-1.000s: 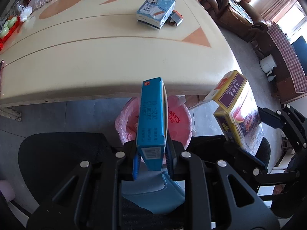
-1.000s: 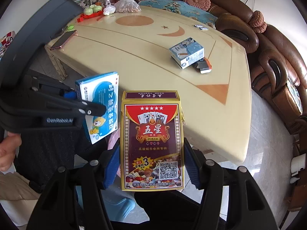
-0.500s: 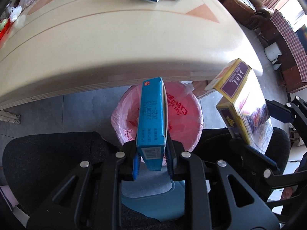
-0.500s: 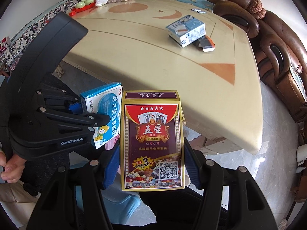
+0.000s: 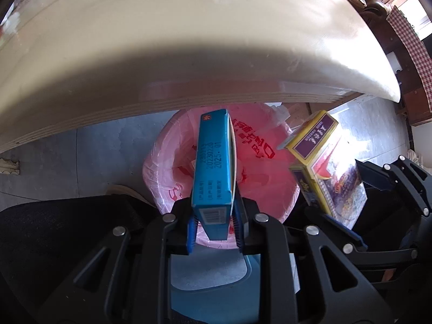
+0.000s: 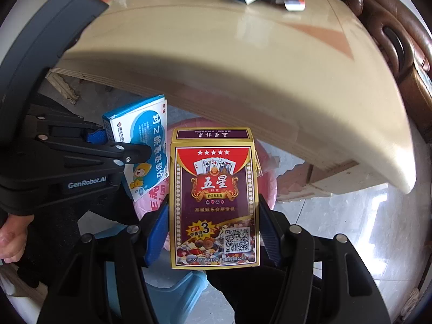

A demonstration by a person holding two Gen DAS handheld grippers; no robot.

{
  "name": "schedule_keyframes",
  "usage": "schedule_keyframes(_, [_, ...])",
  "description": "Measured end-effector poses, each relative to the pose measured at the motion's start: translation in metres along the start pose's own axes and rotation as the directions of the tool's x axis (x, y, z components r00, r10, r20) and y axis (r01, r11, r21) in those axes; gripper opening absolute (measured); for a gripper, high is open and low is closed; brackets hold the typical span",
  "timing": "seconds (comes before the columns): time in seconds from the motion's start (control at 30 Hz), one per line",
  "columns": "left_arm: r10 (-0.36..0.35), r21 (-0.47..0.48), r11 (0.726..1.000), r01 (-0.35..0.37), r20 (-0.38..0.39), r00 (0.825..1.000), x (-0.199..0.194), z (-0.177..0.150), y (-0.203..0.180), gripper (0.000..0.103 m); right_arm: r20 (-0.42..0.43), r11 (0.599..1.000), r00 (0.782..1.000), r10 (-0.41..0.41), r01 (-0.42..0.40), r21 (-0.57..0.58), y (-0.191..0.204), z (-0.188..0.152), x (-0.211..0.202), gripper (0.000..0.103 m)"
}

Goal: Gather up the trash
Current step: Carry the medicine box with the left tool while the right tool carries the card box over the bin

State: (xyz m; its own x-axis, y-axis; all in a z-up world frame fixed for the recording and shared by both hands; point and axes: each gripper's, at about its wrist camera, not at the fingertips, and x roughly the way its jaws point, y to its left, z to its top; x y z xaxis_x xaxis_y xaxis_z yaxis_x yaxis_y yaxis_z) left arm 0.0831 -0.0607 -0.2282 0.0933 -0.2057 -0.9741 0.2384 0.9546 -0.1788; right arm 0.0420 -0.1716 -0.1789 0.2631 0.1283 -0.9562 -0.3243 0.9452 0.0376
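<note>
left black two-finger gripper (image 5: 214, 224): clamped, bottom centre | right black two-finger gripper (image 6: 213, 240): clamped, bottom centre | bare hand (image 6: 12, 239): left edge

Medicine box (image 5: 214, 172) and card box (image 5: 326, 167) side by side above bin (image 5: 162, 167), under table edge (image 5: 189, 108).

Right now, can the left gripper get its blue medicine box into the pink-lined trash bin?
Probably yes: the left gripper holds the blue medicine box over the pink-lined trash bin, with nothing between them.
</note>
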Motion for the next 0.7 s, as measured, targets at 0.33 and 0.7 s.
schedule_keyframes(0.33, [0.022, 0.004, 1.000, -0.022, -0.039, 0.999, 0.032, 0.006, 0.001, 0.022, -0.063, 0.999, 0.997, 0.035, -0.033, 0.034, -0.009, -0.007, 0.051, 0.059])
schedule_keyframes(0.7, [0.021, 0.005, 1.000, -0.021, -0.041, 0.999, 0.048, 0.003, 0.003, 0.022, -0.127, 0.998, 0.990, 0.062, -0.059, 0.033, -0.011, -0.004, 0.083, 0.059])
